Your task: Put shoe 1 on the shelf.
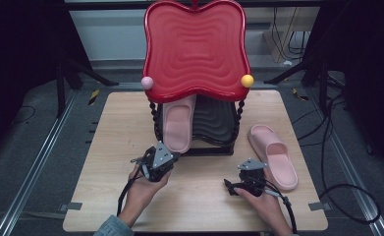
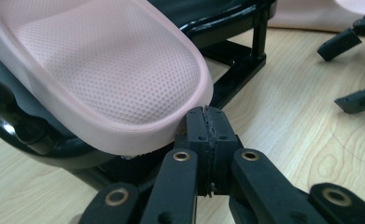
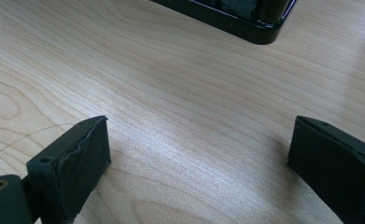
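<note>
Wooden table [image 1: 106, 162]: left hand-held gripper [image 2: 207, 122] closed, empty, touching pink slipper [image 2: 110, 70] heel on rack.

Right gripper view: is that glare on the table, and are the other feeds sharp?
Right gripper view: a pale sheen on the wooden table between the open right claw, grain still readable. Left gripper view: the pink slipper is crisp near the shut left claw, background soft. High view: table evenly lit, surroundings dark, red tray glossy.

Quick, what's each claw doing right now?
Left gripper: shut, empty, tips at the pink slipper's heel.
Right gripper: open, empty, over the table.
</note>
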### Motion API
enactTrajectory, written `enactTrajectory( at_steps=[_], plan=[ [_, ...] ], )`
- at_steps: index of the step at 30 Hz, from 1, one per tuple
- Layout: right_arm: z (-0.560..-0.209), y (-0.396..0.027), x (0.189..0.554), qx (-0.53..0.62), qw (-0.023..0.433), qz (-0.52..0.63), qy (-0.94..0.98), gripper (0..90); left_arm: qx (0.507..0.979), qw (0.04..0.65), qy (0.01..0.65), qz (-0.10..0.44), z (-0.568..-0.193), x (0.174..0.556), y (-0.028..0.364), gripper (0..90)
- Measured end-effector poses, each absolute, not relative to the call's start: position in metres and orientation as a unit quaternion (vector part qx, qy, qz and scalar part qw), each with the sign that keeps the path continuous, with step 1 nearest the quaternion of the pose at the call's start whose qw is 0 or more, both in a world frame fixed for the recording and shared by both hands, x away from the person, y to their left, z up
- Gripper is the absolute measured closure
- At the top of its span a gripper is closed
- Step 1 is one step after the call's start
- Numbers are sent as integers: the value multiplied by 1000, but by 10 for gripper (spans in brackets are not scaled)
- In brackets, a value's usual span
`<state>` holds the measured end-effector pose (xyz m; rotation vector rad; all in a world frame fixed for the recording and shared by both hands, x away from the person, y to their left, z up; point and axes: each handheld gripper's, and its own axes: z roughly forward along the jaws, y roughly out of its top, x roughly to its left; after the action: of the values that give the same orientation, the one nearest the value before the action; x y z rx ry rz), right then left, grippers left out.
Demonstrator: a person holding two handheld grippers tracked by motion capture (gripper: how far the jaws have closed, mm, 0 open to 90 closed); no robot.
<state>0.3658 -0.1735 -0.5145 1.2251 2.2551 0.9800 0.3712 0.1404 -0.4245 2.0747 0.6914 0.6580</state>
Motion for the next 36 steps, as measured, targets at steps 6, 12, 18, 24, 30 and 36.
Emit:
enactTrajectory(
  at_steps=[6, 12, 18, 24, 30, 36],
  plan=[
    [-514, -174, 366, 437, 196, 350, 805, 58, 821, 422, 277, 266, -423, 381, 134, 892],
    [-514, -174, 366, 437, 196, 350, 805, 58, 815, 428, 280, 271, -420, 385, 131, 890],
    [-514, -174, 366, 437, 196, 350, 805, 58, 811, 430, 287, 274, -418, 392, 130, 884],
    [-514, -174, 366, 437, 196, 350, 805, 58, 810, 424, 294, 278, -416, 401, 132, 884],
    [-514, -174, 366, 438, 196, 350, 805, 58, 805, 428, 306, 274, -417, 408, 134, 878],
    [-515, -174, 366, 437, 196, 351, 805, 58, 802, 431, 312, 271, -417, 412, 133, 875]
  ],
)
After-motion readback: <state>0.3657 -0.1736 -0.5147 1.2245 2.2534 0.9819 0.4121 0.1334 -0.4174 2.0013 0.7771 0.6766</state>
